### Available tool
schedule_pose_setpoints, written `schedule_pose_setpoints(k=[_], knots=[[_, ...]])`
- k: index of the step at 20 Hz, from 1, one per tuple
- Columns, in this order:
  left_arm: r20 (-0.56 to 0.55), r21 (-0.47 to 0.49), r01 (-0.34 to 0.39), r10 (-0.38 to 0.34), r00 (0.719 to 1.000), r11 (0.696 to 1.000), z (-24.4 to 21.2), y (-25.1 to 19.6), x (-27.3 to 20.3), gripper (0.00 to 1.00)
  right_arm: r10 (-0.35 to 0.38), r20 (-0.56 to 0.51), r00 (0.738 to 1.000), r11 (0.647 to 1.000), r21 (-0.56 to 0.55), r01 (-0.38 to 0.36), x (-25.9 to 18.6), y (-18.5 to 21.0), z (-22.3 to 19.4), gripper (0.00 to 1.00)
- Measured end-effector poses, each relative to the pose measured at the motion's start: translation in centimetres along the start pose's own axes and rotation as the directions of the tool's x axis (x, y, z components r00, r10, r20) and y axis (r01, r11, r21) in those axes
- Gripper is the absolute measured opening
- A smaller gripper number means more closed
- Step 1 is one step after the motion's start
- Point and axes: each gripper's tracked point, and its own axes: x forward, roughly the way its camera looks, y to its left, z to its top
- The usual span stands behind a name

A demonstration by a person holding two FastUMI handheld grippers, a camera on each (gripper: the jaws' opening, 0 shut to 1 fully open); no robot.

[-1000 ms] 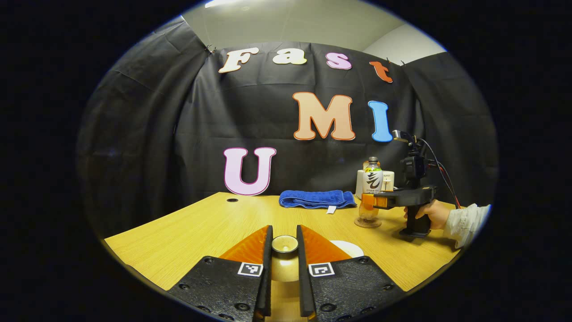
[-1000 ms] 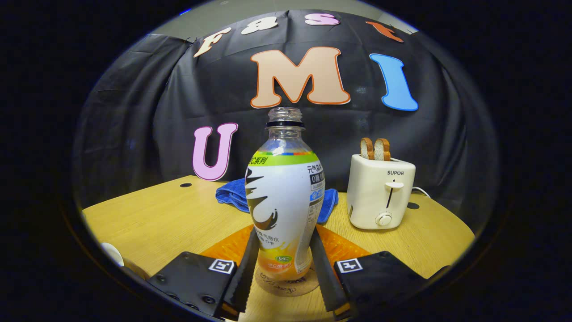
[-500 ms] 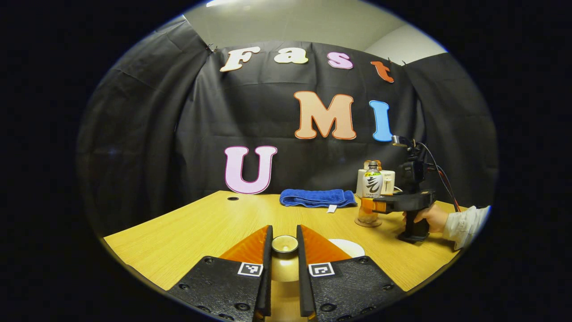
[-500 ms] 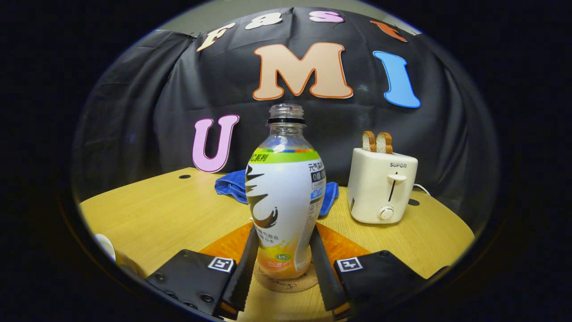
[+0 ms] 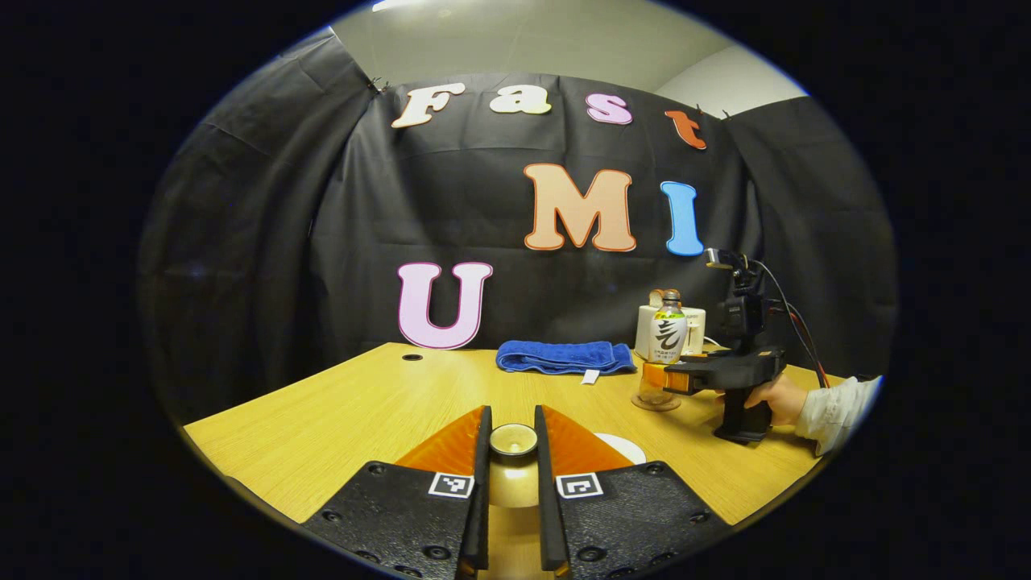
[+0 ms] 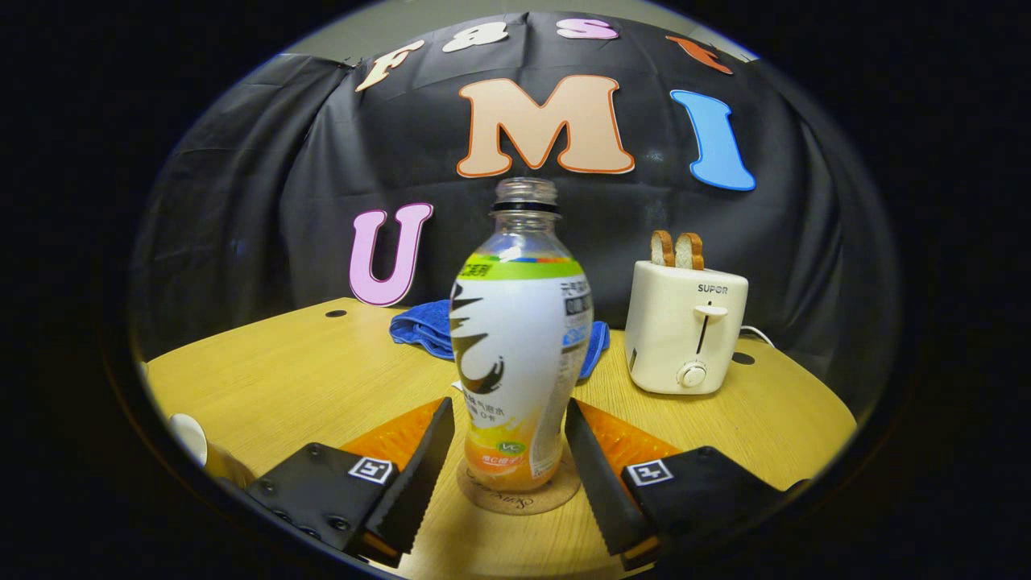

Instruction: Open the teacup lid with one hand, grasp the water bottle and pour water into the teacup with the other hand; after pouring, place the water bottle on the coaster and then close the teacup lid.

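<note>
Pale wood table (image 6: pixel 306 362) under black cloth wall (image 6: pixel 258 185), grey ceiling (image 5: pixel 523 32) above. Bottle (image 6: pixel 519 346) upright on round coaster (image 6: pixel 519 491). Right gripper (image 6: pixel 507 451) released, fingers apart either side of bottle, not touching. Left gripper (image 5: pixel 512 483) clenched on lid (image 5: pixel 513 441) knob. Blue towel (image 6: pixel 431 330), white toaster (image 6: pixel 686 334) behind.

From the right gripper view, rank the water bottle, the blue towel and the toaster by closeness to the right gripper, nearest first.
1. water bottle, standing on the coaster between the open fingers of the right gripper.
2. and 3. blue towel, behind the bottle to the left, and toaster, back right: too close to call.
</note>
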Motion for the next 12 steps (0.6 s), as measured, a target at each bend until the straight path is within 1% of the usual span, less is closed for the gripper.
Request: schedule_pose_setpoints(k=[1, 3, 4, 5, 6, 7, 8, 9, 10, 11, 12], knots=[[0.000, -0.003, 0.007, -0.007, 1.000, 1.000, 0.2, -0.3, 0.2, 0.23, -0.002, -0.003, 1.000, 1.000, 0.006, 0.002, -0.3, -0.2, -0.1, 0.87], [0.000, -0.003, 0.020, -0.020, 1.000, 1.000, 0.3, -0.8, 0.6, 0.23, -0.002, -0.005, 1.000, 1.000, 0.030, 0.002, -1.2, -0.6, -0.2, 0.94], [0.000, -0.002, 0.025, -0.025, 1.000, 1.000, 0.2, -1.1, 0.9, 0.23, -0.001, -0.001, 1.000, 0.999, 0.042, 0.001, -1.7, -0.7, -0.1, 0.90], [-0.005, -0.001, 0.030, -0.030, 1.000, 1.000, 0.2, -1.3, 1.1, 0.23, -0.002, 0.004, 1.000, 0.999, 0.049, 0.002, -2.3, -1.0, 0.0, 0.90], [-0.007, -0.003, 0.038, -0.038, 0.999, 0.999, 0.1, -1.6, 1.3, 0.23, -0.006, 0.013, 1.000, 0.999, 0.050, 0.005, -2.9, -1.3, 0.1, 0.94], [-0.014, -0.008, 0.047, -0.047, 0.999, 0.999, -0.1, -2.0, 1.6, 0.23, -0.011, 0.023, 1.000, 0.999, 0.048, 0.010, -3.6, -1.7, 0.3, 0.94], [-0.023, -0.015, 0.059, -0.059, 0.998, 0.998, -0.4, -2.5, 1.9, 0.23, -0.015, 0.036, 0.999, 0.999, 0.047, 0.013, -4.3, -2.0, 0.5, 0.90], [-0.032, -0.019, 0.070, -0.071, 0.997, 0.997, -0.7, -3.0, 2.2, 0.23, -0.018, 0.047, 0.999, 0.999, 0.045, 0.016, -5.1, -2.2, 0.8, 0.90], [-0.040, -0.020, 0.079, -0.080, 0.996, 0.997, -0.9, -3.4, 2.5, 0.23, -0.023, 0.058, 0.998, 0.999, 0.047, 0.020, -5.8, -2.5, 1.0, 0.97], [-0.047, -0.015, 0.085, -0.085, 0.995, 0.996, -1.1, -3.7, 2.8, 0.23, -0.025, 0.069, 0.997, 0.998, 0.052, 0.021, -6.4, -2.7, 1.3, 0.94], [-0.053, -0.006, 0.089, -0.089, 0.995, 0.996, -1.3, -4.0, 3.1, 0.23, -0.024, 0.079, 0.997, 0.998, 0.059, 0.019, -7.1, -2.9, 1.5, 0.94]])
